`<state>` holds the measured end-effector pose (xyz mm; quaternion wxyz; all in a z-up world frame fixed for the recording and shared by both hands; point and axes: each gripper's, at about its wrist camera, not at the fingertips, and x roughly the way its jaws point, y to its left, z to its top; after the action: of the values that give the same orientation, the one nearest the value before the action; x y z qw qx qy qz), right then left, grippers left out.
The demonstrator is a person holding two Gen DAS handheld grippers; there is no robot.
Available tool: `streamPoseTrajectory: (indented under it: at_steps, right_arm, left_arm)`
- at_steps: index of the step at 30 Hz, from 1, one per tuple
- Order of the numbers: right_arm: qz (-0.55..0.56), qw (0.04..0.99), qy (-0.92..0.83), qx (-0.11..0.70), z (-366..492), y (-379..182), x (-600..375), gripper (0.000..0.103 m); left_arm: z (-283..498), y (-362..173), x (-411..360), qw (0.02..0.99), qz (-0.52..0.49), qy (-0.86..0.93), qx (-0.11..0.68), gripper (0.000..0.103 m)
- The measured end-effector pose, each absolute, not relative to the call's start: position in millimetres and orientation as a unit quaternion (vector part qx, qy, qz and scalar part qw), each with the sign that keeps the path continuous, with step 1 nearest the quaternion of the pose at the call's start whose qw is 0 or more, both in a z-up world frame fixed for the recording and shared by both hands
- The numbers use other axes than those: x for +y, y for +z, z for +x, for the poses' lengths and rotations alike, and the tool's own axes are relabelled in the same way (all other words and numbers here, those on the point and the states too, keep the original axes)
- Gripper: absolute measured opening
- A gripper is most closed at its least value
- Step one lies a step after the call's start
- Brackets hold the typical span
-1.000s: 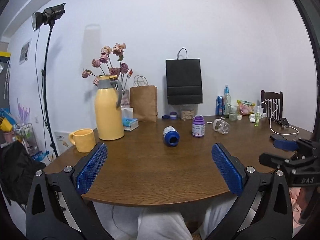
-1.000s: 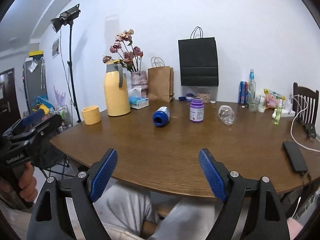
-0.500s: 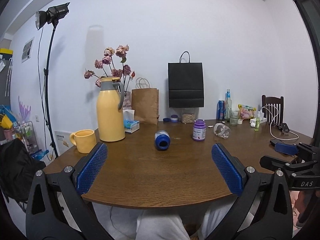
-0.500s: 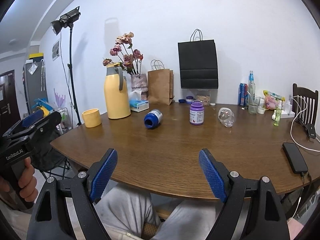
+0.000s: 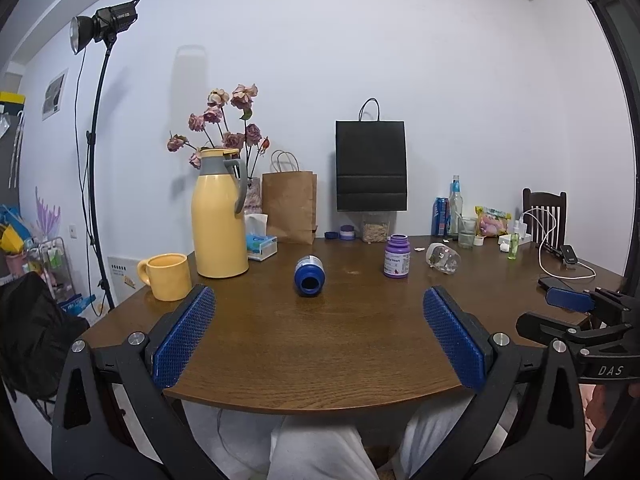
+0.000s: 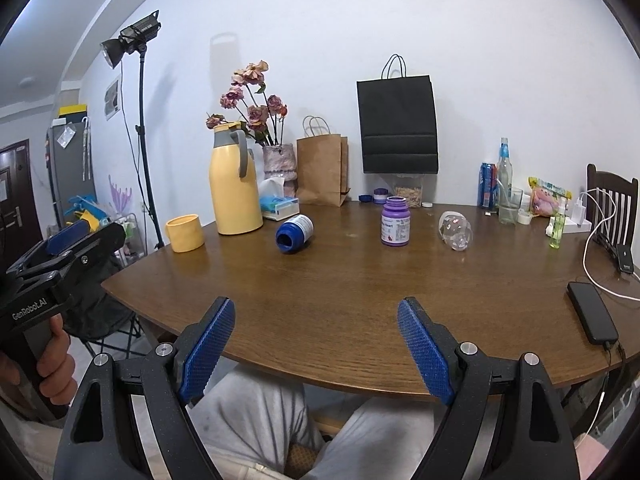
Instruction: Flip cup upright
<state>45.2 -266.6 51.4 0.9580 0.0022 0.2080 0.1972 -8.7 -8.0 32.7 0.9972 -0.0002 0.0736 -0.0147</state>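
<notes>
A clear glass cup (image 5: 443,258) (image 6: 456,234) lies on its side on the brown table (image 5: 320,352), right of centre. A blue open-mouthed container (image 5: 309,275) (image 6: 294,234) also lies on its side, mouth towards me. A yellow mug (image 5: 168,277) (image 6: 185,233) stands upright at the left. My left gripper (image 5: 318,294) is open over the near table edge, well short of the blue container. My right gripper (image 6: 316,306) is open at the near edge, far from the glass cup. Neither holds anything.
A purple bottle (image 5: 397,257) stands between the two fallen items. A yellow thermos (image 5: 219,216), tissue box, flowers and paper bags line the back. Drinks, a glass and snacks sit back right. A phone (image 6: 592,312) with a cable lies at the right edge.
The blue container has rolled to the left across the table, away from the purple bottle. Both grippers stay open and roughly in place.
</notes>
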Motion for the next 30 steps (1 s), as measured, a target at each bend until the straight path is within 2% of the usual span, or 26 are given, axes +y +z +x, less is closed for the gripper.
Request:
streamPoseTrajectory:
  at_steps: [30]
  right_arm:
    - [-0.002,0.958,0.196,0.208,43.1,51.0,-262.2,0.088]
  left_arm:
    - [-10.2,32.7,-10.3,0.997,0.006,-0.026,0.072,0.103]
